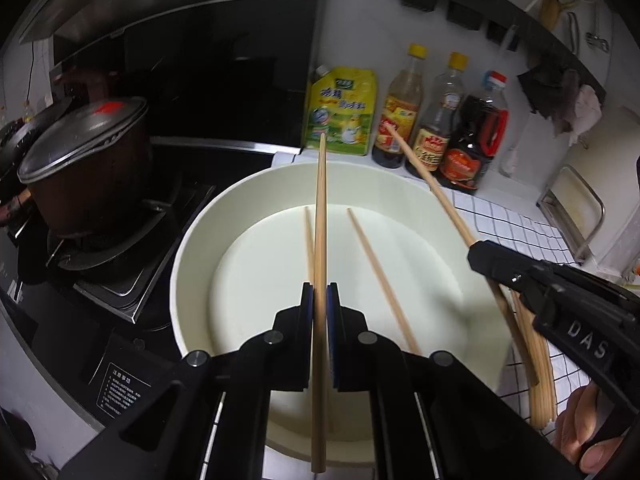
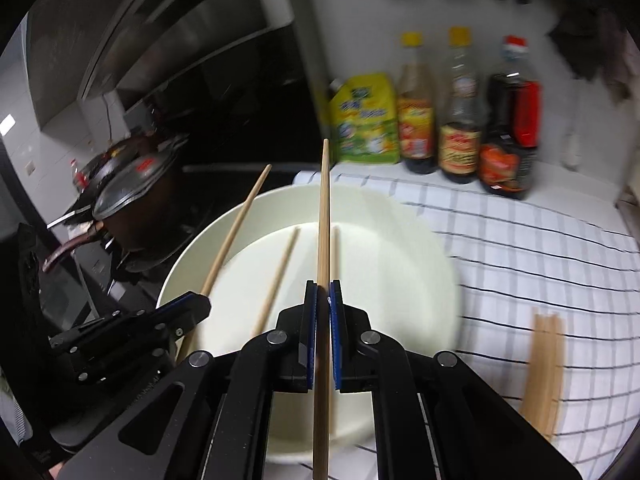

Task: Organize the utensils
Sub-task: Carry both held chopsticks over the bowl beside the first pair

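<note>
My left gripper (image 1: 320, 289) is shut on a wooden chopstick (image 1: 321, 200) that points forward over a white round basin (image 1: 208, 232). Two loose chopsticks (image 1: 380, 276) lie on the basin's floor. My right gripper (image 2: 323, 292) is shut on a second chopstick (image 2: 324, 208), also above the basin (image 2: 400, 220). Each gripper appears in the other's view: the right gripper (image 1: 480, 256) at the basin's right rim, the left gripper (image 2: 198, 304) at its left rim. A bundle of several chopsticks (image 2: 544, 372) lies on the checked cloth to the right of the basin.
A dark pot with a glass lid (image 1: 84, 148) sits on the stove left of the basin. A yellow pouch (image 1: 340, 112) and three sauce bottles (image 1: 436, 120) stand against the back wall. The checked cloth (image 2: 540, 248) covers the counter; a metal rack (image 1: 576, 208) is far right.
</note>
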